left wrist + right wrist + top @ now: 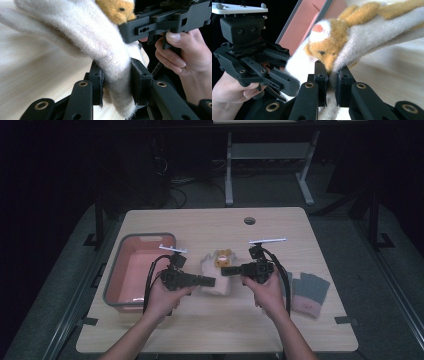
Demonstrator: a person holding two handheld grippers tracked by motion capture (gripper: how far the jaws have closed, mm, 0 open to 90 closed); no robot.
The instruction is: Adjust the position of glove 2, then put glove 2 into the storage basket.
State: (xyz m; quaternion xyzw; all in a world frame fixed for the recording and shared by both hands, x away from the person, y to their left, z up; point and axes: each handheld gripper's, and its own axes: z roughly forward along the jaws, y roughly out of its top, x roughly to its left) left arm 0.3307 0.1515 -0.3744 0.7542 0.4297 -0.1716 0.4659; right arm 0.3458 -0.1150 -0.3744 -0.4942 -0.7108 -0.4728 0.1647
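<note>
- Gripping the white glove [218,276] between us: left gripper [209,281] and right gripper [227,270] are both clamping its cuff.
- It is hanging just above the table [280,227], long axis pointing away, tub [118,270] lying left.

One cream woolly glove [216,279] with an orange plush animal face sits between two handheld grippers, the left gripper [212,281] and the right gripper [224,270]. One pink tub [131,270] and two grey fingerless gloves [310,291] lie on the one tabletop [215,330].

left tongs [212,281] clamped, right tongs [224,270] clamped, tips facing inward
</note>
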